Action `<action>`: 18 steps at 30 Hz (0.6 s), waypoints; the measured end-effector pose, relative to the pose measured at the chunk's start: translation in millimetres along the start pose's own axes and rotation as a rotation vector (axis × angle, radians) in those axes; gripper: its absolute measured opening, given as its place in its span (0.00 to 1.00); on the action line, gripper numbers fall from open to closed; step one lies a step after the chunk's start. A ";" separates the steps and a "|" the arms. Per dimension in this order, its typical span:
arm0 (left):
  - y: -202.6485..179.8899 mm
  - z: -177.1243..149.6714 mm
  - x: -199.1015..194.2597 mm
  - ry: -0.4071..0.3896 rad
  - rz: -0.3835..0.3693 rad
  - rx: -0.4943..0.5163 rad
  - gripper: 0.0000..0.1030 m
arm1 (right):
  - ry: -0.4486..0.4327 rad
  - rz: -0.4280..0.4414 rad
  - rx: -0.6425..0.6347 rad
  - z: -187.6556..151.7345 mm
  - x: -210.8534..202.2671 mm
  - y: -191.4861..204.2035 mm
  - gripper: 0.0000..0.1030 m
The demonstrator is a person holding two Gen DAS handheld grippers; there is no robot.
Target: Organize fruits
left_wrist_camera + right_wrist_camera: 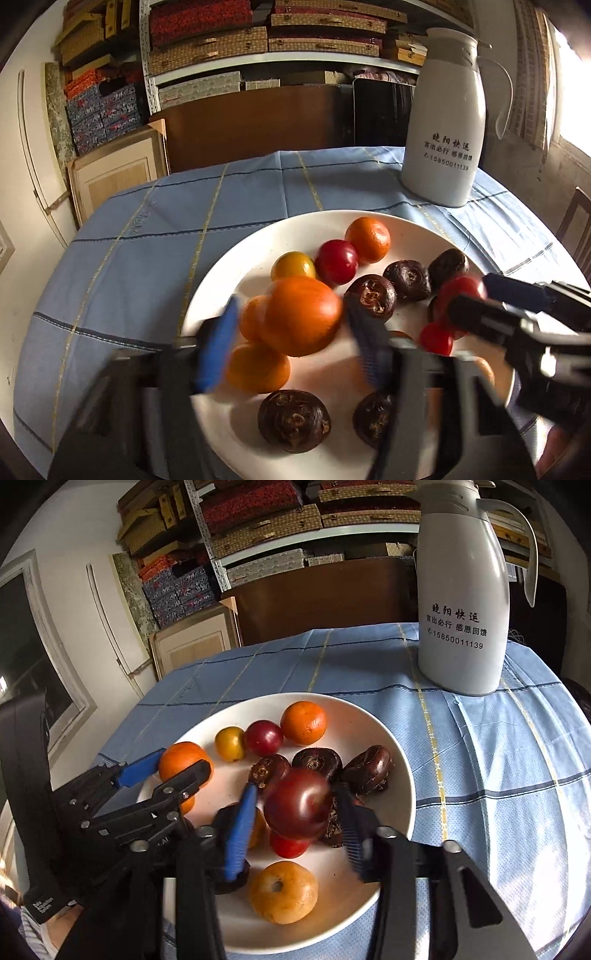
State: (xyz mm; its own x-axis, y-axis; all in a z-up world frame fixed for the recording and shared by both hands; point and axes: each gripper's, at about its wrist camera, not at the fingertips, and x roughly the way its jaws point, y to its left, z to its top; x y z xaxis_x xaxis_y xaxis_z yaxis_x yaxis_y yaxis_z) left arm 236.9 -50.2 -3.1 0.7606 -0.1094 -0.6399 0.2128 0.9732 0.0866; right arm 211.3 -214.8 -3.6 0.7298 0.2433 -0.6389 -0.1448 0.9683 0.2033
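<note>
A white plate (218,291) (399,775) on a blue checked tablecloth holds oranges, red and yellow small fruits and several dark brown water chestnuts. My left gripper (291,325) is shut on an orange (301,315) and holds it just above the plate's left part; it also shows in the right wrist view (173,766). My right gripper (295,805) is shut on a dark red fruit (297,805) above the plate's middle; it shows in the left wrist view (469,291) at the right. Both held fruits look blurred.
A tall white thermos jug (447,122) (463,590) stands on the tablecloth (122,266) behind the plate at the right. Beyond the table's far edge are a brown board and shelves of woven boxes. A chair back shows at far right.
</note>
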 end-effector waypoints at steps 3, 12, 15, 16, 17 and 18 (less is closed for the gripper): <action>-1.5 -1.6 -7.1 -0.034 0.034 0.015 0.86 | -0.039 -0.022 -0.009 -1.4 -12.0 0.1 0.64; -5.1 -21.1 -57.6 -0.060 0.011 -0.005 0.95 | -0.154 -0.189 -0.029 -18.2 -60.4 5.7 0.96; -4.8 -28.4 -72.9 -0.057 -0.025 -0.016 0.96 | -0.166 -0.164 -0.008 -26.4 -70.6 3.0 0.96; -3.8 -31.6 -78.7 -0.056 -0.031 -0.029 0.96 | -0.170 -0.159 -0.003 -28.4 -73.6 2.2 0.96; -3.2 -34.7 -83.3 -0.051 -0.026 -0.039 0.96 | -0.168 -0.148 0.000 -29.9 -75.3 1.9 0.96; -2.8 -37.0 -86.5 -0.049 -0.020 -0.046 0.96 | -0.166 -0.136 0.004 -31.1 -76.5 1.5 0.96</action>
State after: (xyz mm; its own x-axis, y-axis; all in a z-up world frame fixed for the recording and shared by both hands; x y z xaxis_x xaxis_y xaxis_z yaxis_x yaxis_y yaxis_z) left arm 147.8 -36.1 23.8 0.7857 -0.1379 -0.6030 0.2011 0.9788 0.0381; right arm 134.5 -230.2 22.5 0.8424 0.0979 -0.5299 -0.0354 0.9913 0.1269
